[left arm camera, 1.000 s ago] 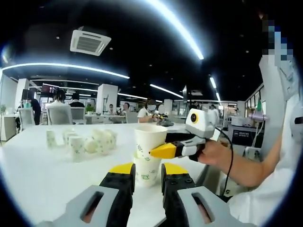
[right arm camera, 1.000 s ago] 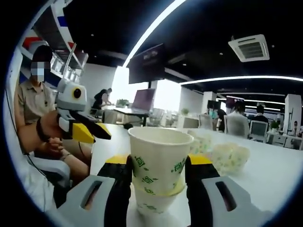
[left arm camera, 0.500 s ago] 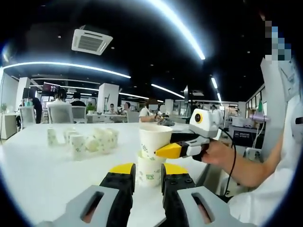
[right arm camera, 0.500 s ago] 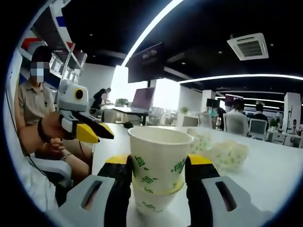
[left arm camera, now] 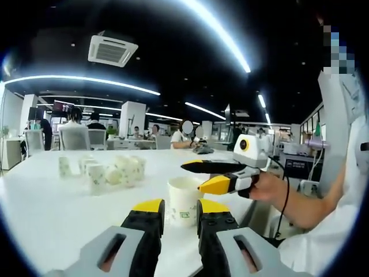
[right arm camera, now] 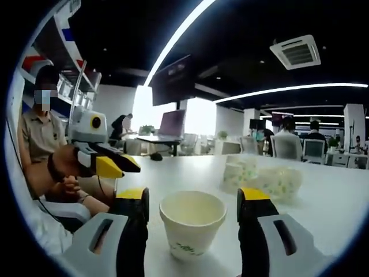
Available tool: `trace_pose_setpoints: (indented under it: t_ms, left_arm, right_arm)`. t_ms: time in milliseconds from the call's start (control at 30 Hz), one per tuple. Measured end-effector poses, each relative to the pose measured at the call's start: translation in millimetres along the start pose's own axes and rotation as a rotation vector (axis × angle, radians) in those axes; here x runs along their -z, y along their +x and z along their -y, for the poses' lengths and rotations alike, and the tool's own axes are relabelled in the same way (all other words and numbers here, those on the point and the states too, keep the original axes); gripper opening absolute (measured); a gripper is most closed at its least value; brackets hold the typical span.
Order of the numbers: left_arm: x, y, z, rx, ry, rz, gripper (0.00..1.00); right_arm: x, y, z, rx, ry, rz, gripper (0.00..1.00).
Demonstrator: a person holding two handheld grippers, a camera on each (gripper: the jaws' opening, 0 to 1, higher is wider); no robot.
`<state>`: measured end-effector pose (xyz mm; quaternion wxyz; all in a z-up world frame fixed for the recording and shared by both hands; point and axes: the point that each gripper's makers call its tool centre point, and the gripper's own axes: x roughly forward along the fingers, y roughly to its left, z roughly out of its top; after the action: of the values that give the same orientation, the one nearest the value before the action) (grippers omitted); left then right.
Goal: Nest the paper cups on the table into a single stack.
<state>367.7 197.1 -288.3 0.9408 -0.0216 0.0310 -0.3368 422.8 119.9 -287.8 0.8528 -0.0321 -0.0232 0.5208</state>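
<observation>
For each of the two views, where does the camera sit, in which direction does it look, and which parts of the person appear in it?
Left gripper view: rides the left gripper, looks across the table at the nested cups; the person's forearm holds the right gripper.
Right gripper view: rides the right gripper, open around the cups; the person's hand holds the left gripper.
Shared: nested cups, loose cups.

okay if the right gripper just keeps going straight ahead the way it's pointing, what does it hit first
The nested paper cup stack. It stands on the white table right between the right gripper's open fingers, so going on would bring the gripper's body against it, though depth is unclear. The loose cups sit farther off.
</observation>
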Motion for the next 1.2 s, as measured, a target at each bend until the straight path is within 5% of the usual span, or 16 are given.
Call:
trace_pose_setpoints:
  t_ms: [467, 700, 867, 1200]
  left_arm:
    - [-1.0, 1.8, -11.4, -0.037, 0.003, 0.05, 0.26]
    - [0.2, 9.8, -41.9, -0.107, 0.031, 0.02, 0.38]
    - [-5.9, 26.2, -62.8, -0.139, 0.074, 0.012, 0.38]
    - [-28.6, 64.0, -135.9, -0.218, 0.102, 0.001, 0.39]
  right_arm:
    - [-3.0, -10.7, -7.1, 0.01, 0.022, 0.027, 0.63]
    - [-7.4, -17.6, -11.9, 0.017, 0.015, 0.041, 0.63]
    - [-10.6, -24.7, -10.5, 0.03, 0.014, 0.052, 0.63]
    - [-17.4, -37.1, -7.0, 0.048, 0.004, 0.064, 0.63]
